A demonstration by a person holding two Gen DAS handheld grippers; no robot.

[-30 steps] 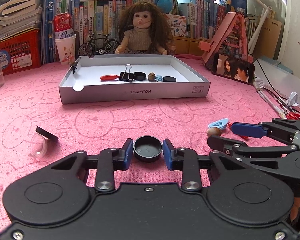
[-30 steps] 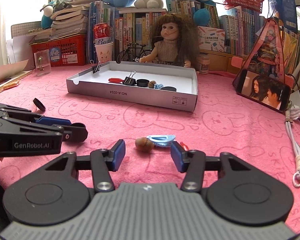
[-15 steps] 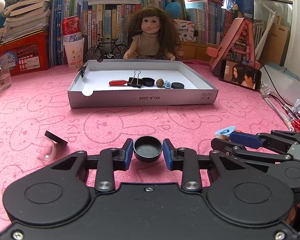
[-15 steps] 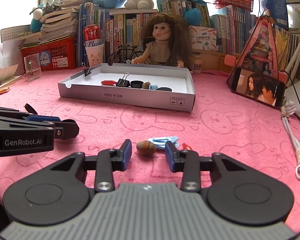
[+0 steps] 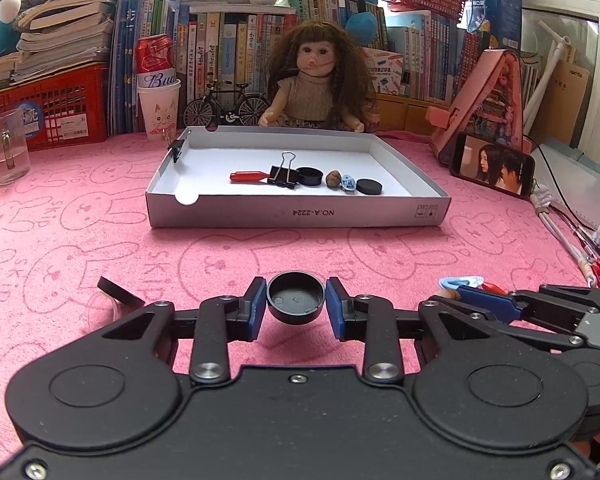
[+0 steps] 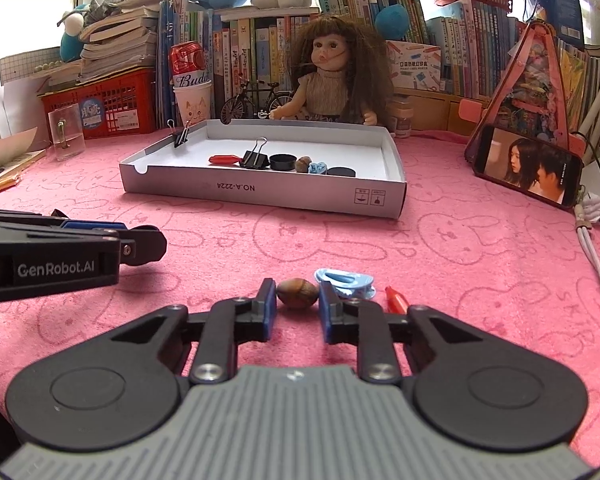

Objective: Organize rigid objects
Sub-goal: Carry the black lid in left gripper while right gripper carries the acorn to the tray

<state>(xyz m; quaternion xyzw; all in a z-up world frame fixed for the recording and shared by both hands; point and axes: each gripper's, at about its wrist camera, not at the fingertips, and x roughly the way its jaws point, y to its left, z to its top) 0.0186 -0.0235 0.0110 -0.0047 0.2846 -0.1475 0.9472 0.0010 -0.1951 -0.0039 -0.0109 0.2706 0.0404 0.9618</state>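
- Closing in over the last moment, the right hand-held gripper (image 6: pixel 298 312) had drawn its blue pads from wide apart to either side of the brown nut (image 6: pixel 297 293), and they now pressed on it where it lay on the pink bench (image 6: pixel 440 248).
- Both views had lifted a little since the earlier frames, so the white tray (image 5: pixel 300 212) sat lower in them.
- Left hand-held gripper (image 5: pixel 296 312) stayed clenched on the black cap (image 5: pixel 296 299), open side up, held between its blue pads at the near edge of the bench.
- Just beyond the nut lay a light-blue clip (image 6: pixel 344 282), and a red piece (image 6: pixel 396 298) showed to its right.
- To the left of the cap, a black disc (image 5: pixel 118 290) leaned on a clear dome-shaped piece (image 5: pixel 100 306).
- Farther back, the tray held a red clip (image 5: pixel 248 176), a black binder clip (image 5: pixel 284 174), another black cap (image 5: pixel 310 176), a second nut (image 5: pixel 333 179), a small blue piece (image 5: pixel 348 183) and a black disc (image 5: pixel 369 187) in a row.
- Behind the tray sat a doll (image 5: pixel 316 80), with a phone (image 5: pixel 492 166) propped at the right.
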